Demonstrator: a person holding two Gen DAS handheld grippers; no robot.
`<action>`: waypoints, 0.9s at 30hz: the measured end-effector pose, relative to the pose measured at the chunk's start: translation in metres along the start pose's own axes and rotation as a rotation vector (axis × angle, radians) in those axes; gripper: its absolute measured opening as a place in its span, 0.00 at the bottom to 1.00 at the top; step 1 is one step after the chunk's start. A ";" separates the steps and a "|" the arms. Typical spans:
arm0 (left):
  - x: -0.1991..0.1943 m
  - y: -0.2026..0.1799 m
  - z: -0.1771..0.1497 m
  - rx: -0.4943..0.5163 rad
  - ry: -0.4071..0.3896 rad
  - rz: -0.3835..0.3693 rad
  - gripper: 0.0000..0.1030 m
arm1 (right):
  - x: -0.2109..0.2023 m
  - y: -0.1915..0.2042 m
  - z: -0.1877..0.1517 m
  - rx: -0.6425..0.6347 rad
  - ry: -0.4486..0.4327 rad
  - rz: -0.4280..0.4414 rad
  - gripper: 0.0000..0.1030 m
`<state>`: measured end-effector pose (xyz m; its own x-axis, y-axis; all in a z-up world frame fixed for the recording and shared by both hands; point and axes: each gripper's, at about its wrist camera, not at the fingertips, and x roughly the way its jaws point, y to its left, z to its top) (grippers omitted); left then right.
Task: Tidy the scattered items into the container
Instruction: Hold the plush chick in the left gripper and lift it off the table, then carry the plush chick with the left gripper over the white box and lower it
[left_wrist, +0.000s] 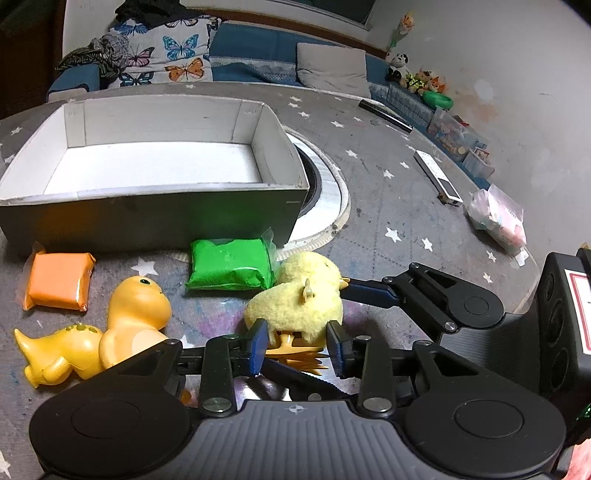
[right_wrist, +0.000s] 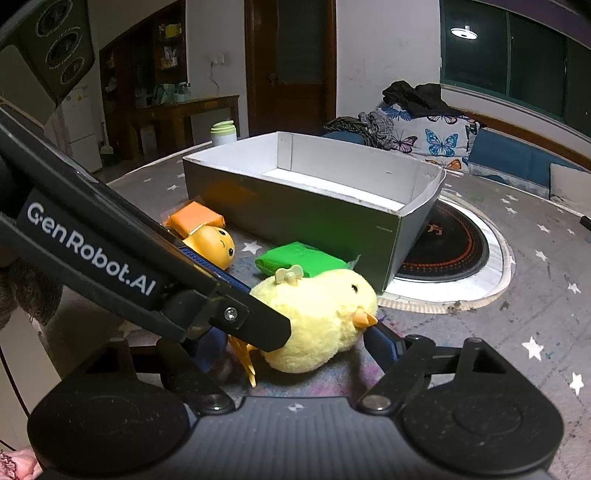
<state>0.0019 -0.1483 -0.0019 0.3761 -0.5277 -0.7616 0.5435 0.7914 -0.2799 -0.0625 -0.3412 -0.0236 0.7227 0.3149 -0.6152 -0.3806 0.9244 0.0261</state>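
Observation:
A fluffy yellow chick (left_wrist: 295, 299) (right_wrist: 321, 314) lies on the star-print tablecloth in front of the grey box (left_wrist: 155, 218) (right_wrist: 295, 210), whose white inside holds nothing. My left gripper (left_wrist: 297, 326) is shut on the chick's lower body, its blue pads either side of the orange feet. My right gripper (right_wrist: 295, 338) straddles the chick lengthwise, open. One of its fingers (left_wrist: 369, 291) touches the beak; the other is hidden behind the left gripper. A green packet (left_wrist: 229, 267) (right_wrist: 299, 258), an orange packet (left_wrist: 59, 284) (right_wrist: 194, 218) and a yellow dinosaur toy (left_wrist: 110, 332) (right_wrist: 218, 245) lie nearby.
A round black hotplate with a white rim (left_wrist: 328, 184) (right_wrist: 450, 251) is set in the table beside the box. A white remote (left_wrist: 437, 177), a black bar (left_wrist: 384, 114) and a clear bag (left_wrist: 498, 218) lie to the right. A white jar (right_wrist: 223, 133) stands behind the box.

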 end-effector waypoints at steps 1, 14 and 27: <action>-0.002 0.000 0.000 0.000 -0.004 0.000 0.36 | -0.001 0.000 0.001 0.000 -0.002 0.001 0.80; -0.030 -0.003 0.020 -0.004 -0.116 -0.025 0.36 | -0.021 -0.003 0.034 -0.078 -0.052 -0.017 0.79; -0.049 0.006 0.036 -0.013 -0.237 -0.055 0.36 | -0.027 0.010 0.064 -0.198 -0.140 -0.097 0.78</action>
<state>0.0139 -0.1286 0.0542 0.5130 -0.6264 -0.5869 0.5585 0.7628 -0.3260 -0.0495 -0.3268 0.0436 0.8289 0.2667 -0.4917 -0.4016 0.8956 -0.1911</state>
